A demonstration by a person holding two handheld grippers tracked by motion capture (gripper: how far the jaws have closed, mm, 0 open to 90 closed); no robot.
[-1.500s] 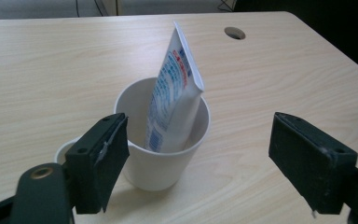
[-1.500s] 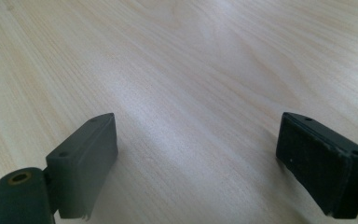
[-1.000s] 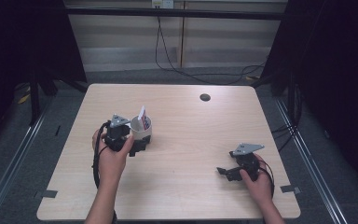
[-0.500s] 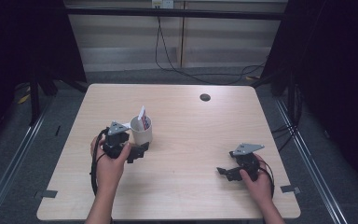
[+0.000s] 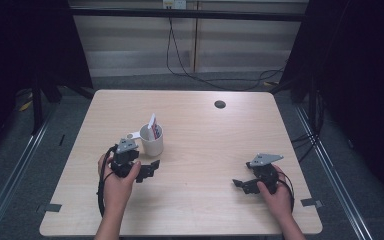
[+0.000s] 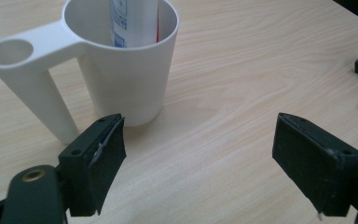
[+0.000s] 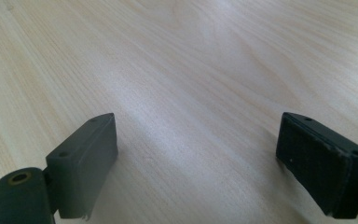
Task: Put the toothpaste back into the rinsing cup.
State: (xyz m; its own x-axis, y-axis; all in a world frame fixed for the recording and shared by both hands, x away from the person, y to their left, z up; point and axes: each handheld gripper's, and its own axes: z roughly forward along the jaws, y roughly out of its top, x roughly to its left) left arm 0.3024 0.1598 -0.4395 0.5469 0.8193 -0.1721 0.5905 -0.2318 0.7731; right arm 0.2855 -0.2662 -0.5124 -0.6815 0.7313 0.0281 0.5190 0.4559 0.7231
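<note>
Left gripper (image 5: pixel 147 170) back from white cup (image 5: pixel 152 142), fingers spread like right gripper's (image 5: pixel 241 184); tube (image 6: pixel 134 21) top cut off.

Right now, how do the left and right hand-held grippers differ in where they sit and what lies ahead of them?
The left hand-held gripper sits close beside the white cup, which holds a tube; the right hand-held gripper sits far from the cup, near the table's right edge. In the left gripper view the cup stands just beyond the jaws, off to one side; in the right gripper view bare table lies ahead. Both are open and hold nothing.
</note>
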